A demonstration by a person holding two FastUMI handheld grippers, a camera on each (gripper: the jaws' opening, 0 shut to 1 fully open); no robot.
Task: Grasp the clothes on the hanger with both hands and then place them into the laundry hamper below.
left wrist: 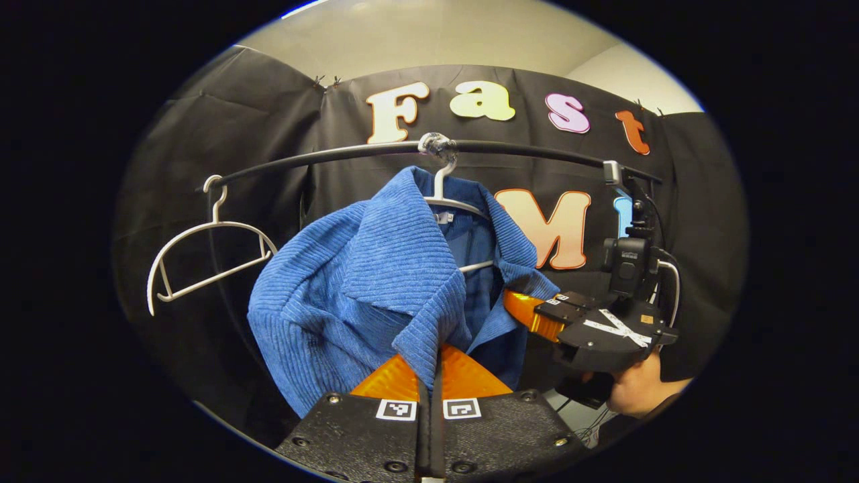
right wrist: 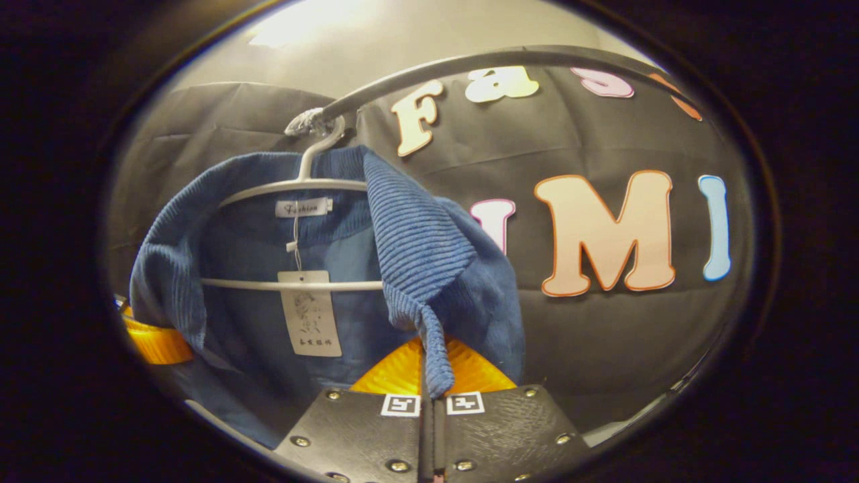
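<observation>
Both your jaws are clamped on the blue ribbed knit sweater [left wrist: 376,282]. It hangs on a white plastic hanger [right wrist: 295,184] from the black rail [left wrist: 335,154].

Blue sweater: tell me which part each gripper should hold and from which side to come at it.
Hold the blue sweater by its front edges, as now: the left gripper pinches a ribbed flap from below, and the right gripper pinches the other hanging edge from below. These loose folds hang clear of the white hanger, so thin fingers can likely close on them and lift the shoulders off.
</observation>
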